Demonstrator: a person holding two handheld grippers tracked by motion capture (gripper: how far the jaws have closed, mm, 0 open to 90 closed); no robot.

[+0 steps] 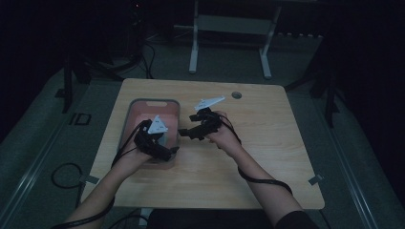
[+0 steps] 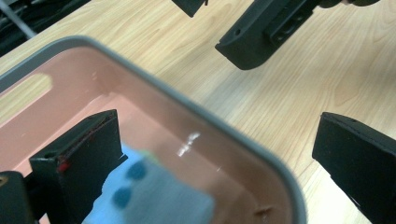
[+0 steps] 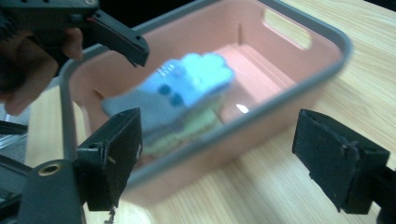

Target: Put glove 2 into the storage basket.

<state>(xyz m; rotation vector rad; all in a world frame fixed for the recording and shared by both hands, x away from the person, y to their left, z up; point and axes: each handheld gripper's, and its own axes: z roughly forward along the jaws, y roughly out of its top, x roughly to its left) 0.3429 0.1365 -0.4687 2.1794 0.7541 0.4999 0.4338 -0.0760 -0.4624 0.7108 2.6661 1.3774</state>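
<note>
1. Left forearm: enters from the bottom left edge of the high view, angled up and inward toward the bin.
2. Left hand (image 1: pixel 131 157): wrapped round the gripper body at the near end of the bin; cable trailing down along the wrist.
3. Left gripper (image 1: pixel 165 149): poised over the near right corner of the bin, pointing toward the table's right; jaws spread wide, nothing between the pads; one jaw over the bin's inside, the other outside over bare wood, rim passing between them.
4. Pink bin (image 1: pixel 128 114), grey rim: left-centre of the wooden table (image 1: pixel 267 143), long axis running away from the person.
5. Folded blue cloth (image 3: pixel 187 84), dark spots on it: lying inside the bin, on a pale yellow-green layer (image 3: pixel 196 126); blurred, untouched by either gripper.
6. Right gripper (image 1: pixel 186 133): just beside the bin's right wall, level, pointing left at it; jaws gaping, empty.
7. Right hand (image 1: pixel 222 133): knuckles up, well above the tabletop.
8. Right forearm: slanting down to the bottom right edge, cable looped beneath it.
</note>
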